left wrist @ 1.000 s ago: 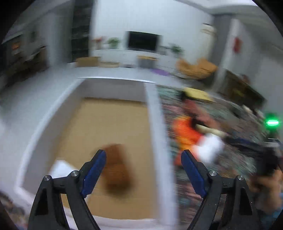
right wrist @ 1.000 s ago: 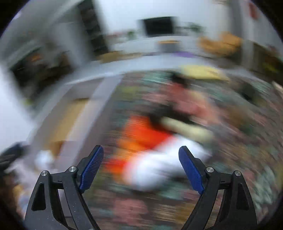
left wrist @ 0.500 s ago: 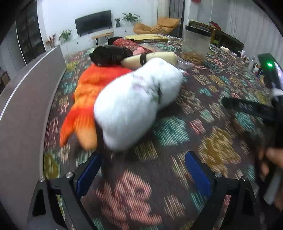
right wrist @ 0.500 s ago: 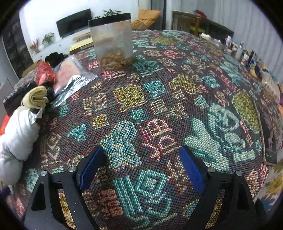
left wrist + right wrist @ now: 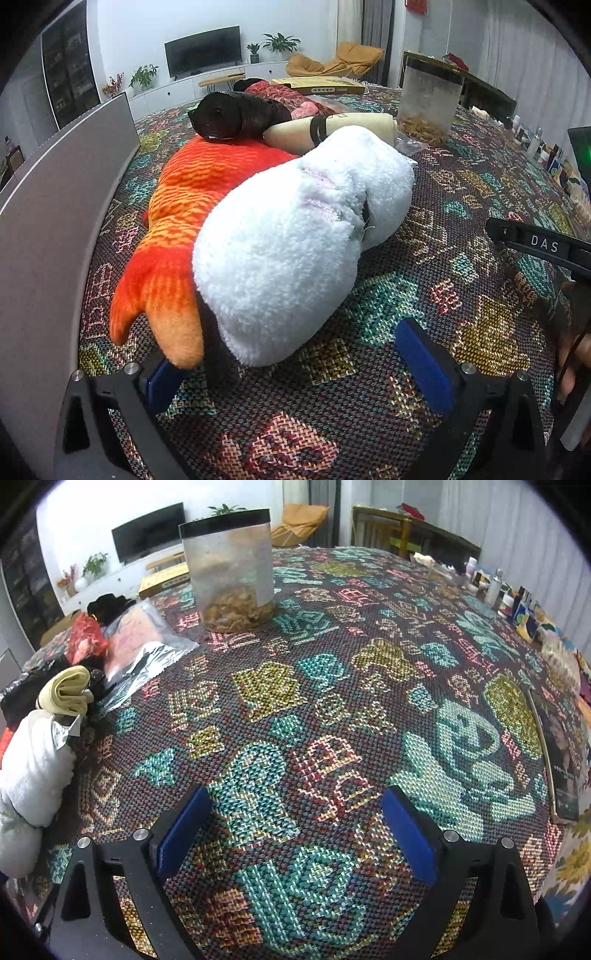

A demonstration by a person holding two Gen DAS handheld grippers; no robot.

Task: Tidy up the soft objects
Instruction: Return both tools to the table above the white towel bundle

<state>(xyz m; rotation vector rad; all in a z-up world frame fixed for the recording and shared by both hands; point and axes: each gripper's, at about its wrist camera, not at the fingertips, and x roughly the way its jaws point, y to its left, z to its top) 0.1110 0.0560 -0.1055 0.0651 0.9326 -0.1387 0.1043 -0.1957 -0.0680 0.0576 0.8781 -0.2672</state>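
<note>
Both wrist views low, angled down along the tablecloth; shared: white plush, lidded jar.

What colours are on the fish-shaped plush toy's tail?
Red-orange fading to pale orange tips on the fish plush; clearest in the left wrist view.

Left gripper, right gripper (jaws opening, empty)
</note>
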